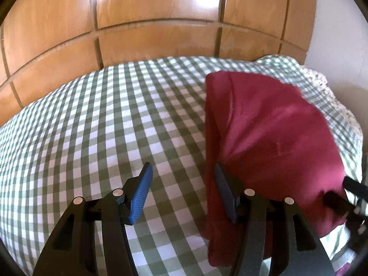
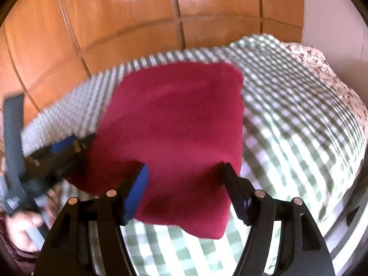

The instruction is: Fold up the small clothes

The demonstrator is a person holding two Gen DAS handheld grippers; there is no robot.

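Red cloth (image 1: 271,138) is lying folded on the checked cover (image 1: 103,119) of a bed, toward the cover's right part in the left wrist view. In the right wrist view the cloth (image 2: 179,124) is sitting mid-frame, blurred, roughly squarish, with its near corner hanging toward the camera.

Left gripper (image 1: 184,193) is standing wide open. Its left blue pad (image 1: 141,195) is hovering over bare cover; its right finger is lying against the cloth's left edge, with red fabric behind it. Nothing is sitting between the jaws but cover. Whether the right finger is actually pressing the cloth, cannot tell.

Right gripper (image 2: 186,193) is also spread wide, fingers straddling the cloth's near part; left pad (image 2: 135,195) is overlapping the cloth's lower left edge, right finger is near its lower right edge. No grip is showing.

The left gripper is also showing at the left of the right wrist view (image 2: 66,149), blurred, its tips touching or just beside the cloth's left edge. A hand (image 2: 23,227) is showing below it, holding the handle.

Brown wood panels (image 1: 156,23) are filling the background behind the bed. A floral-print fabric (image 2: 322,69) is lying at the cover's far right edge. No containers are in view.
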